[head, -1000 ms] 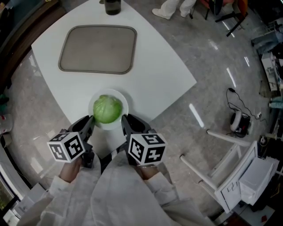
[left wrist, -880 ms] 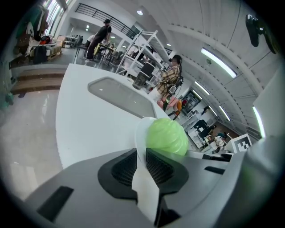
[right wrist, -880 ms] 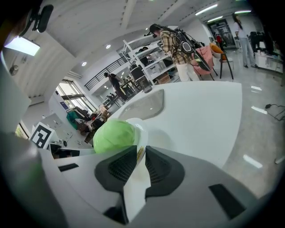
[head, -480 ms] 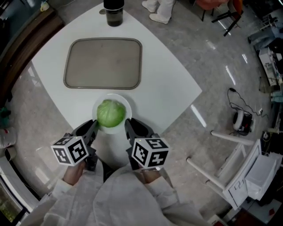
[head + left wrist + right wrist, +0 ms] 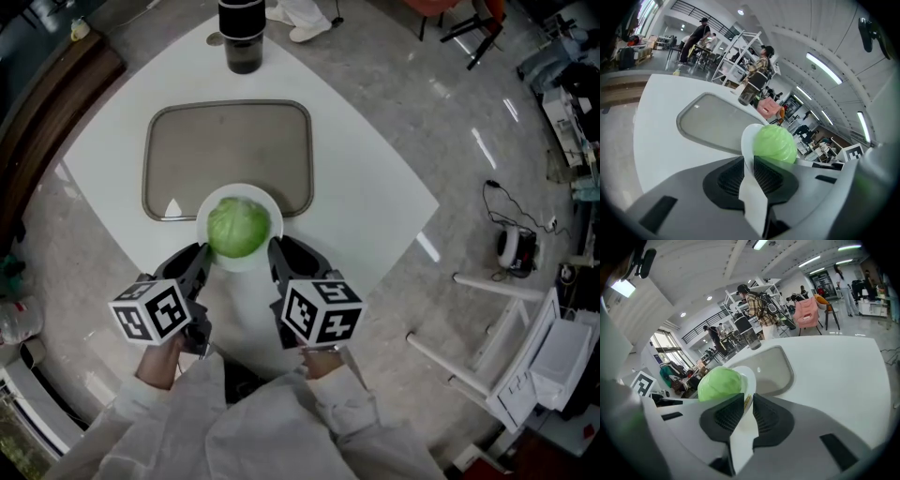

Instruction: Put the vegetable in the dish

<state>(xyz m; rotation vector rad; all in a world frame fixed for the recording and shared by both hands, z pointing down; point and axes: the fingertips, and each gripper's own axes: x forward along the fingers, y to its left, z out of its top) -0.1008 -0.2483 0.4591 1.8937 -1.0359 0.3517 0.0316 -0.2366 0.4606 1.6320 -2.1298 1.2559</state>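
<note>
Cabbage (image 5: 237, 228) sits in the white dish (image 5: 240, 191), which the left hand-held gripper (image 5: 199, 258) and right hand-held gripper (image 5: 278, 253) each pinch by the rim, holding it over the near edge of the grey tray (image 5: 230, 141) on the table (image 5: 375, 187). The step in hand looks like carrying the loaded dish. Next, both sides must lower it level and together, or the round head may roll off.

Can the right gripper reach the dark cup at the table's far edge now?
Probably not: the right gripper is clamped on the round white plate carrying the green cabbage, shared with the left gripper, and the dark cup stands beyond the grey tray.
</note>
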